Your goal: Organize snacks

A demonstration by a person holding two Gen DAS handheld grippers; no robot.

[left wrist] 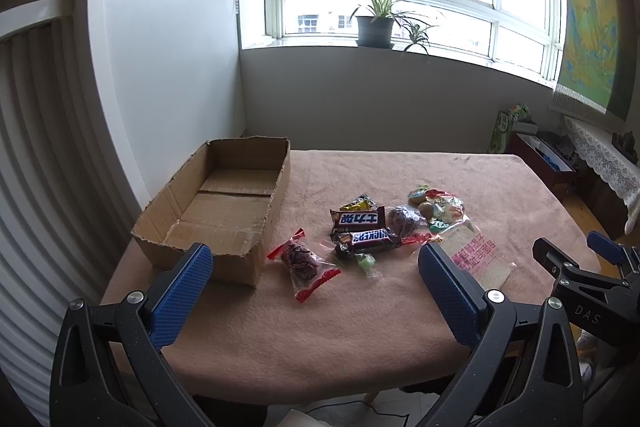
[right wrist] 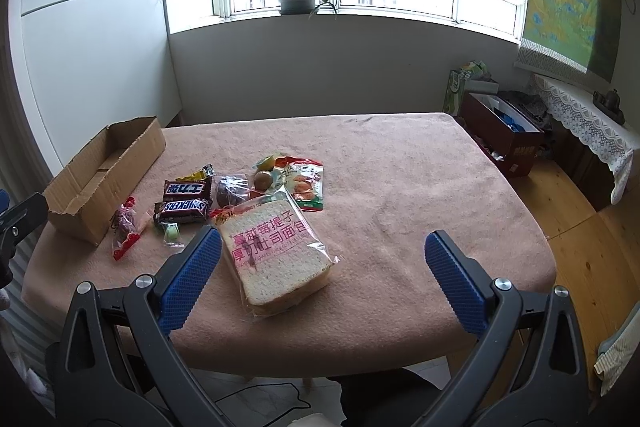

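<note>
Your left gripper (left wrist: 314,269) and right gripper (right wrist: 322,249) both hover spread wide, holding nothing. The empty brown cardboard box (left wrist: 224,205) sits left of the wrapped snacks (left wrist: 366,231).

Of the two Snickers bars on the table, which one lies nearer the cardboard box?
The bar with Chinese lettering, the farther one from the cameras. The bar with the English Snickers logo lies just in front of it, touching it, farther from the cardboard box.

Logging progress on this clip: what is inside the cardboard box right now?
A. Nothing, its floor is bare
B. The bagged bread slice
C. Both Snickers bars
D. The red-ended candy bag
A: the cardboard box shows only bare floor, while the Snickers bars, the bagged bread and the red-ended candy bag all lie on the tablecloth outside it.
</note>
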